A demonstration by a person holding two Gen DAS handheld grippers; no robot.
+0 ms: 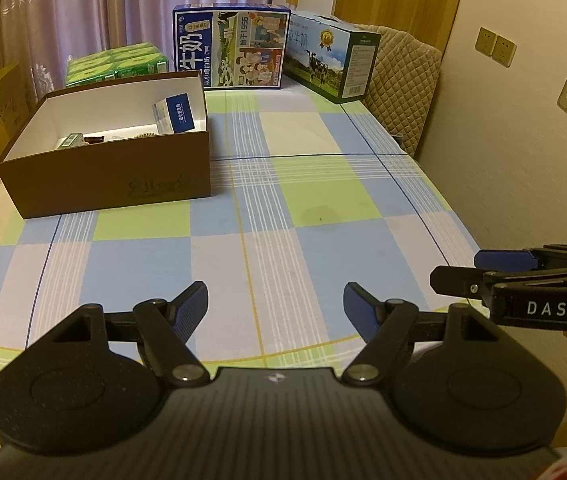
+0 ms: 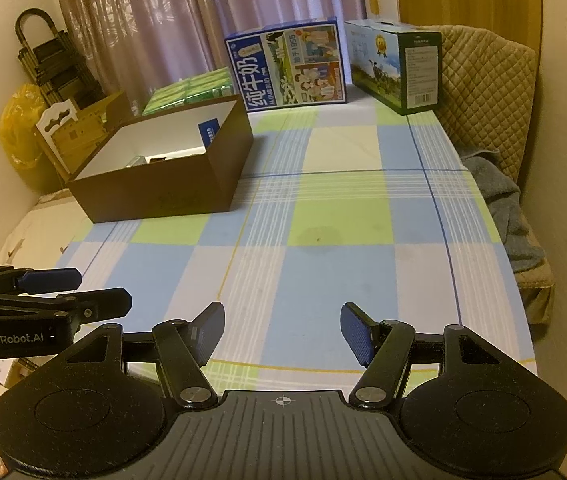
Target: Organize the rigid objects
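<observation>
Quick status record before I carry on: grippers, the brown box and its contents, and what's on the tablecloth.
left gripper: open, nothing between the jaws, over the near edge of the table
right gripper: open, nothing between the jaws, beside the left one
brown box: open-topped, far left on the checked tablecloth
box contents: blue-and-white small carton leaning in the far right corner; a few small items at the bottom, too small to name
back of table: blue milk carton, green-sided milk carton, green pack
</observation>
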